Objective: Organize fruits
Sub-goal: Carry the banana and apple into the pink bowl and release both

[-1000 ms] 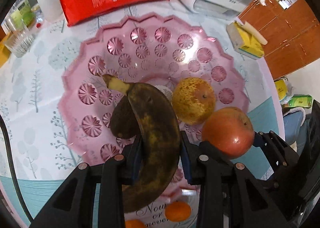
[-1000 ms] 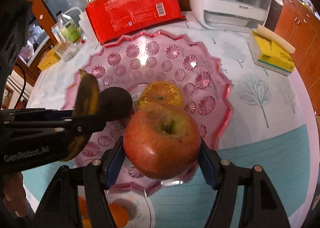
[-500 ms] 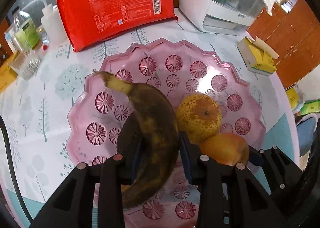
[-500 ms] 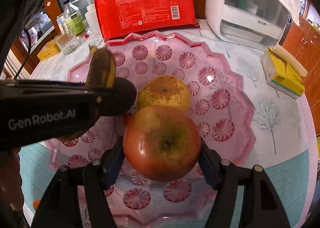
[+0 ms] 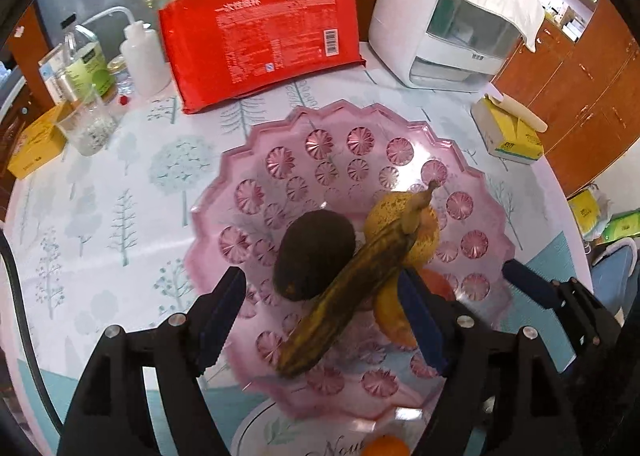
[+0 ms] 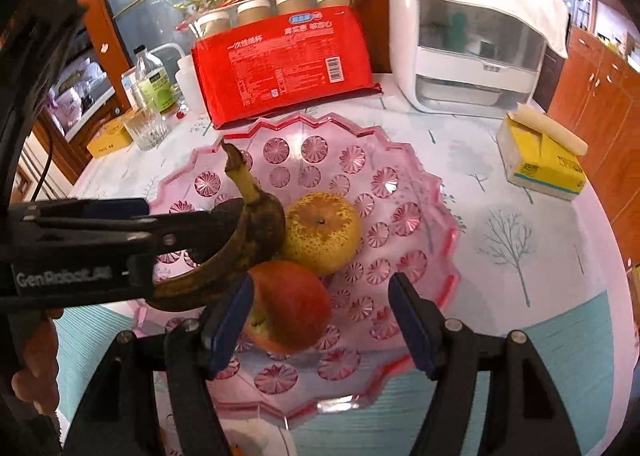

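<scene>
Pink moulded plastic, glossy and pressed with rosette medallions under a scalloped rim: that is the fruit tray (image 5: 256, 160) filling the middle of both my views, and the fruit lies in it. My left gripper (image 5: 320, 320) has its jaws spread wide apart, and the banana (image 5: 352, 288) lies loose between them, running from lower centre up toward the right and propped on the other fruit. Its skin is mostly brown-black, so I judge it soft and easily bruised; if I took it again I would hold mid-body with a light squeeze, never by the thin stem. At its left sits a dark, matt, egg-shaped fruit (image 5: 314, 254), possibly an avocado, though the view is too poor to be sure. The speckled yellow pear (image 6: 322, 232) at centre of the right view looks firm, rough-skinned and round, apt to roll on the slick tray. My right gripper (image 6: 320, 320) also stands with jaws apart, the red apple (image 6: 290, 308) resting in the tray just inside the left one. The apple is waxy, stiff and fairly heavy for its size; a grip across its widest girth would suit. The bench (image 6: 540, 256) wears a smooth printed cloth of pale trees. A small orange fruit (image 5: 386, 448) shows at the bottom edge of the left view, outside the tray.
</scene>
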Action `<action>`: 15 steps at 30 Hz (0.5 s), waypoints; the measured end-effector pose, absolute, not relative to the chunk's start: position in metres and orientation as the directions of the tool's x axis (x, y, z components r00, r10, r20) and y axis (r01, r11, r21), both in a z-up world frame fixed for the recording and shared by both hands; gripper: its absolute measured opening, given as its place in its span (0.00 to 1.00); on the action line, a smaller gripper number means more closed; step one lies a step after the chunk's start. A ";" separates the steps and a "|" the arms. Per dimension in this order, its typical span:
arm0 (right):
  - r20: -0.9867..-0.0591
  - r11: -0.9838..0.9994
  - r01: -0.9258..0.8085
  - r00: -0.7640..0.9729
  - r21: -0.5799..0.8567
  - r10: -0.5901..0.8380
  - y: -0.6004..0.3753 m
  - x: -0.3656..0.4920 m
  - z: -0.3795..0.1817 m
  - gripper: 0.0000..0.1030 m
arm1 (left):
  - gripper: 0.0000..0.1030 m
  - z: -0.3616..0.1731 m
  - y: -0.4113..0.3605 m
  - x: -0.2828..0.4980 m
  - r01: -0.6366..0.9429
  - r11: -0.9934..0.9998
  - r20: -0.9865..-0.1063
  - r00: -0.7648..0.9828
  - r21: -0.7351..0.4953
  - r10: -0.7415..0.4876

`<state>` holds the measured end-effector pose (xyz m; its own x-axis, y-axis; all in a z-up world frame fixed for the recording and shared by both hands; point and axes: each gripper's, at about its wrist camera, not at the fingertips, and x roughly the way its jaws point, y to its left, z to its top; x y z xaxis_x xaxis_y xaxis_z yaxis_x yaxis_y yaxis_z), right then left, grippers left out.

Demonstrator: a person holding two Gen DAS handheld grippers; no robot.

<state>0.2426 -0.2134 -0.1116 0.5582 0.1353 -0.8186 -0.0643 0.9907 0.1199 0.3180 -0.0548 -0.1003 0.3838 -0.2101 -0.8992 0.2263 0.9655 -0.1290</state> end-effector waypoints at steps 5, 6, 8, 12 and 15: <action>-0.817 0.988 -0.036 0.559 0.149 0.144 -0.219 0.231 -0.104 0.68 | 0.75 -0.086 -0.045 0.302 0.230 0.968 -0.895 0.405 -0.101 -0.189; -0.817 0.988 -0.033 0.559 0.148 0.142 -0.219 0.229 -0.103 0.68 | 0.76 -0.083 -0.044 0.298 0.230 0.968 -0.893 0.409 -0.101 -0.190; -0.815 0.988 -0.032 0.561 0.151 0.142 -0.218 0.225 -0.099 0.68 | 0.76 -0.076 -0.040 0.293 0.228 0.968 -0.889 0.416 -0.102 -0.192; -0.808 0.989 -0.027 0.572 0.148 0.137 -0.217 0.215 -0.090 0.68 | 0.79 -0.064 -0.033 0.281 0.224 0.969 -0.880 0.433 -0.106 -0.197; -0.803 0.990 -0.028 0.582 0.139 0.129 -0.214 0.207 -0.082 0.68 | 0.79 -0.055 -0.028 0.272 0.222 0.969 -0.875 0.441 -0.108 -0.198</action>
<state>0.2070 -0.2143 -0.0819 0.5820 0.1292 -0.8028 -0.0279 0.9899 0.1391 0.2718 -0.0278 -0.0555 0.4414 -0.1985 -0.8751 0.2221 0.9691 -0.1077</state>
